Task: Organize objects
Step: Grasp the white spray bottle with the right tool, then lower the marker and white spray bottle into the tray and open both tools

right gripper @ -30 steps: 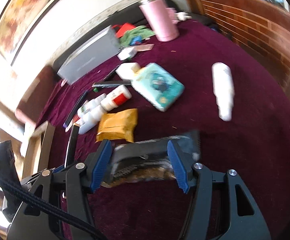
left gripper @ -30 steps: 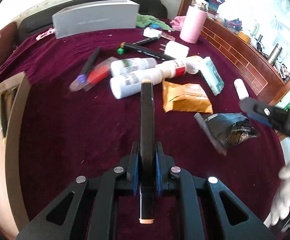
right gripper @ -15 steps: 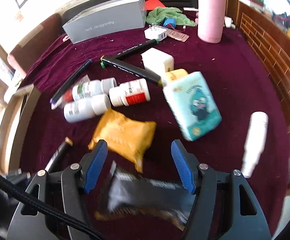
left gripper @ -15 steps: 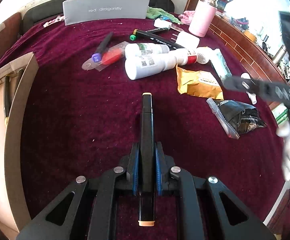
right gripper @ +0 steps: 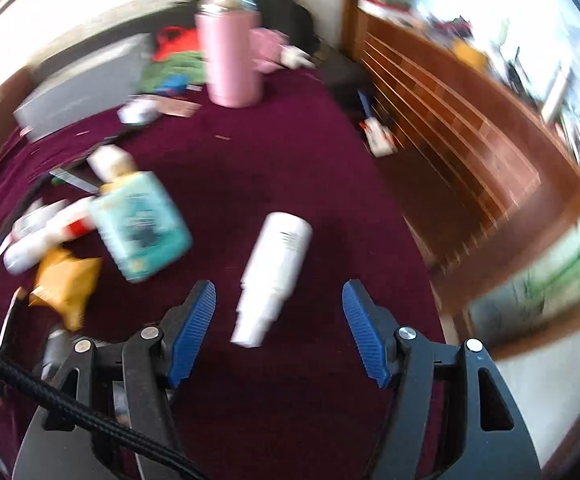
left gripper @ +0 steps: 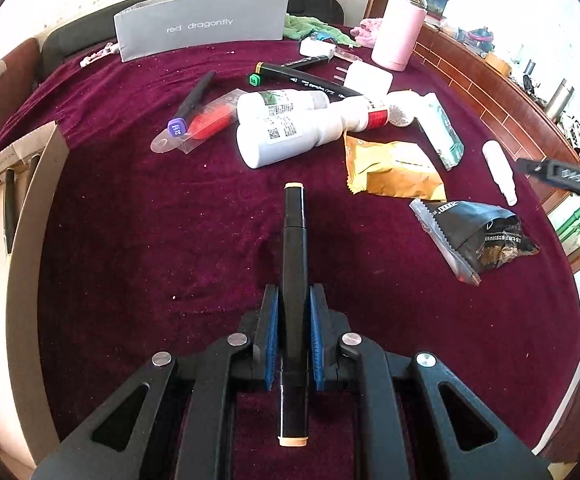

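Observation:
My left gripper [left gripper: 293, 312] is shut on a black marker [left gripper: 293, 248] with peach end caps, held above the maroon cloth [left gripper: 161, 240]. My right gripper [right gripper: 277, 308] stands open over a small white bottle [right gripper: 273, 272] that lies on the cloth, its narrow end between the blue pads without touching them. The same white bottle [left gripper: 500, 170] shows at the right of the left wrist view, below the right gripper's dark arm. A black snack pouch [left gripper: 476, 236] lies on the cloth beside an orange packet [left gripper: 394, 168].
White pill bottles [left gripper: 285, 136], more markers [left gripper: 310, 80], a teal tissue pack [right gripper: 139, 226], a pink flask [right gripper: 231, 62] and a grey box [left gripper: 201, 24] lie further back. A cardboard box [left gripper: 29, 200] stands at the left. A wooden panel [right gripper: 450, 128] borders the right.
My right gripper let go of the black snack pouch, then swung right to hover over the white bottle. The left gripper kept hold of the marker and barely moved.

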`<state>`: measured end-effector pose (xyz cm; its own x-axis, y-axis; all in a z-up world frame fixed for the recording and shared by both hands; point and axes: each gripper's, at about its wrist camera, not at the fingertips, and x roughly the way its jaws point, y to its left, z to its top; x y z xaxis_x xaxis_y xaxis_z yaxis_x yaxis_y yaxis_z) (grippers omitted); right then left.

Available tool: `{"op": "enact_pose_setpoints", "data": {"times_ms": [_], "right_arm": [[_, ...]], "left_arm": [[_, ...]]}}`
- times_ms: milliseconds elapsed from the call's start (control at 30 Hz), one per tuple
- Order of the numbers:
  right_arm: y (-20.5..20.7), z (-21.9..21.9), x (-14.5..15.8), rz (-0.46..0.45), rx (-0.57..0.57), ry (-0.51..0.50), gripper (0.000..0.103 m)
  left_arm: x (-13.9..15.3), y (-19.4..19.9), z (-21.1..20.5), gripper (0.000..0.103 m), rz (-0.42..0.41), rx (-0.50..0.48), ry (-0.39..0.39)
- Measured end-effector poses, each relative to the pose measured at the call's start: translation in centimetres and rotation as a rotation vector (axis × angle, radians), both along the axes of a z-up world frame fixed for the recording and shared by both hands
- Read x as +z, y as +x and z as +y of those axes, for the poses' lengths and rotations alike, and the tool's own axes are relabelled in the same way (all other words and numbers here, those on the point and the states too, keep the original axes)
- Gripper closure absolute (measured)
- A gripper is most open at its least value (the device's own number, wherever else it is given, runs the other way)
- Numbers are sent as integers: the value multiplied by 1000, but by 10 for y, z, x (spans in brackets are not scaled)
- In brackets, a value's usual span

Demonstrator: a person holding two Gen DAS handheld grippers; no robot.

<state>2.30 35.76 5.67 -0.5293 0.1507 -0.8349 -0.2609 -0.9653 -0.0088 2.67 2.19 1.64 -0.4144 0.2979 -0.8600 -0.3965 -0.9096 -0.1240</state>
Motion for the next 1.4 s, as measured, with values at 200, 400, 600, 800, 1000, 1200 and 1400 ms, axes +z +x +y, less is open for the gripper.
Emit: {"op": "enact_pose_setpoints", "data": {"times_ms": [200,400,600,800,1000,1200,1400], "right_arm": [[-28,1,-31,-55,-68,26,40],[-44,-8,-43,-77,-86,42,73],[-30,-6,-39,-86,-68,-66,76],[-3,-7,-22,-30,-32,-216,76],[17,-35,3,23,45,-297,76],[23,-93,34,60,180,-326,76],[20,-172,61,70,344,-387,76]], "left_arm": [[-1,-4,4,92,-8,24,-16],[-2,-11,11,91,20,40,-20],[4,-4,-2,92,23,48,38],[29,9,-25,91,75,69,116],[56,26,-61,91,120,100,208],[85,40,-119,91,157,175,276],[109,38,-186,91,201,290,269]]}}
